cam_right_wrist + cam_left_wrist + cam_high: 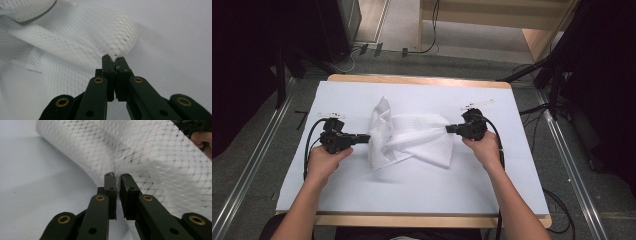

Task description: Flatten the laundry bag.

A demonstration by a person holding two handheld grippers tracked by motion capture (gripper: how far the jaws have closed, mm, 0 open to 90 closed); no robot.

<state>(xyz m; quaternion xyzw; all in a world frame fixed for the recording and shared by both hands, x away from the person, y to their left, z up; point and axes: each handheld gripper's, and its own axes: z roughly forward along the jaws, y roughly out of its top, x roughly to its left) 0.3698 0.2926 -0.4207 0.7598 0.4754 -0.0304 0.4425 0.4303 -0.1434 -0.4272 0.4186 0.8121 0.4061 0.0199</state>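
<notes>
A white mesh cloth [412,137] lies crumpled on the white table cover, stretched between both grippers. My left gripper [364,138] is at the cloth's left edge. Its jaws stand a narrow gap apart, and a fold of the cloth [140,157] runs into the gap at the left gripper's tips [117,178]. My right gripper [449,129] is shut on a corner of the cloth at its right side. In the right gripper view, the cloth [82,47] bunches at the closed tips of the right gripper [114,60] and is pulled taut. A hand holds each gripper.
The white cover [412,185] spreads over a wooden table with bare room in front of the cloth. Two small white tags [477,104] [331,115] lie behind the grippers. Metal rails and cables run along the floor on both sides.
</notes>
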